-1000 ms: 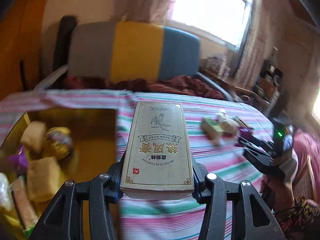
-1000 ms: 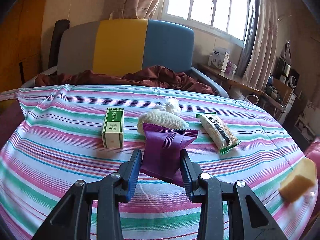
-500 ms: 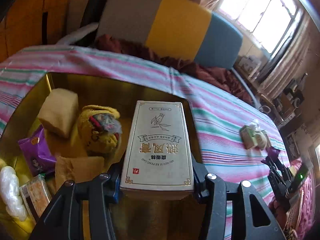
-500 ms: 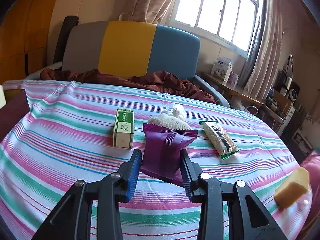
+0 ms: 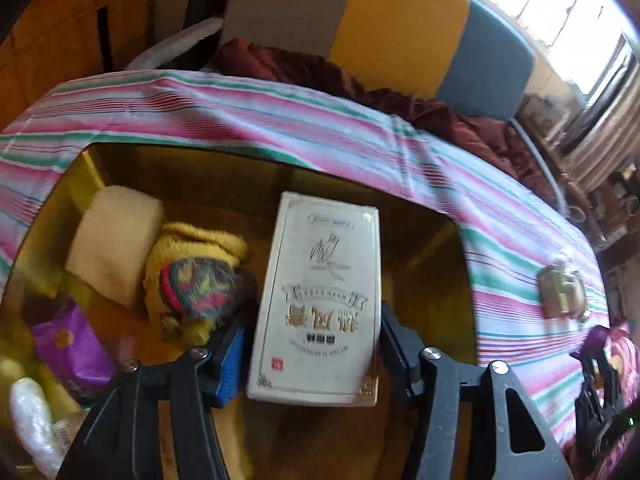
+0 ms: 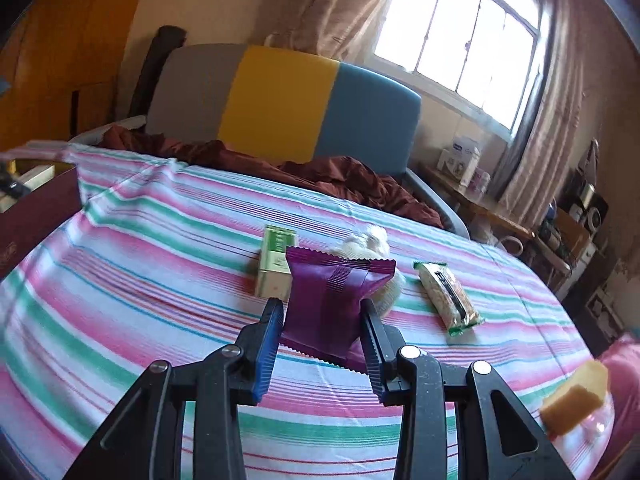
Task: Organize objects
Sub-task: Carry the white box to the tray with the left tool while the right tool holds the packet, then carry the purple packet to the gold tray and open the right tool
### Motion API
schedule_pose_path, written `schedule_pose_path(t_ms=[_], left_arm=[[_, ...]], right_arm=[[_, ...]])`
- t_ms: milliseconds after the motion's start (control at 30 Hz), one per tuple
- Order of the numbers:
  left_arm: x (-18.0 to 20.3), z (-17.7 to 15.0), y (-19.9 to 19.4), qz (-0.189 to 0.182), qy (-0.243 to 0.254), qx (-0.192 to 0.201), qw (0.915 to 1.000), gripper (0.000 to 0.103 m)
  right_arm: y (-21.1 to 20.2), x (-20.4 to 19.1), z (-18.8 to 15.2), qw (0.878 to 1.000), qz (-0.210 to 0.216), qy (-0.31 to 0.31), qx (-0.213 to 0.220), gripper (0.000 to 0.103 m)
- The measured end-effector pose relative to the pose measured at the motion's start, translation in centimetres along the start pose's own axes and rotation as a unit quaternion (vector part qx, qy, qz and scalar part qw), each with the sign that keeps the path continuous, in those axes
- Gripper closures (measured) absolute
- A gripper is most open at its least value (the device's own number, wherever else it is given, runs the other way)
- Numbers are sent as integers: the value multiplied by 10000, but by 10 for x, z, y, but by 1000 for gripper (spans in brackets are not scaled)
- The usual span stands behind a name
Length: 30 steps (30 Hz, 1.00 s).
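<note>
**A flat box over the gold bin, a purple pack in the other gripper**

The left gripper (image 5: 312,348) points down into the gold bin (image 5: 436,216). Its jaws have just been opening, and there is a gap between each pad and the cream box (image 5: 320,300), so nothing squeezes the box now. The box is flat, long and made of card, with gold letters and a thin gold edge. It sits over the middle of the bin.

Left of the box in the bin lie a soft woolly yellow knit thing (image 5: 196,276), a pale spongy block (image 5: 112,240), a shiny purple pouch (image 5: 72,344) and a white crinkly bag (image 5: 32,420).

Only the right wrist view shows the right gripper (image 6: 320,332) up close. It is clamped on a smooth purple snack pack (image 6: 332,304) with zigzag ends, held above the striped cloth (image 6: 140,280). Just behind the pack sit a small green carton (image 6: 276,268) and a lumpy white bundle (image 6: 368,244). To the pack's right lie a long clear snack bar (image 6: 448,296) and, well apart, a yellow sponge block (image 6: 576,396).
</note>
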State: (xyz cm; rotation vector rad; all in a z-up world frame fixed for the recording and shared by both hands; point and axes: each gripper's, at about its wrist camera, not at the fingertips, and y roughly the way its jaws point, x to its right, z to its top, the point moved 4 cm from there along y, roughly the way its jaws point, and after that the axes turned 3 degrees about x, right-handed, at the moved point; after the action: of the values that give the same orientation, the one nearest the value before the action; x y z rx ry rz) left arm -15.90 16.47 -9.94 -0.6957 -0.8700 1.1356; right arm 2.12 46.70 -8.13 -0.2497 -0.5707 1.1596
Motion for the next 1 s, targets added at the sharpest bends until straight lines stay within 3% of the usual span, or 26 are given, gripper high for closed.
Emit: schedule_pose_path(t_ms=[133, 367, 500, 700, 767, 867, 933, 1000], left_arm=[[-6, -8, -14, -298, -170, 86, 9994, 42], [-12, -33, -52, -603, -89, 717, 9956, 41], [-22, -51, -71, -811, -248, 1017, 9912, 41], [-29, -66, -89, -827, -311, 1385, 9864, 41], [-31, -70, -92, -816, -271, 1432, 9860, 41], [-37, -75, -98, -825, -309, 1497, 9848, 41], [-41, -81, -102, -891, -343, 1534, 9835, 41], [-43, -83, -104, -896, -360, 1555, 9831, 41]], right_arm=[[-11, -16, 7, 9994, 333, -61, 20, 64], [-35, -66, 37, 9916, 1269, 162, 214, 64], [-45, -102, 55, 9820, 1844, 315, 252, 64], [-53, -151, 86, 9646, 2561, 599, 197, 65], [-54, -169, 96, 9651, 2575, 440, 166, 73], [-54, -175, 101, 9662, 2543, 425, 75, 74], [-49, -164, 97, 9705, 2325, 634, -11, 67], [-40, -147, 86, 9706, 2229, 871, -269, 49]])
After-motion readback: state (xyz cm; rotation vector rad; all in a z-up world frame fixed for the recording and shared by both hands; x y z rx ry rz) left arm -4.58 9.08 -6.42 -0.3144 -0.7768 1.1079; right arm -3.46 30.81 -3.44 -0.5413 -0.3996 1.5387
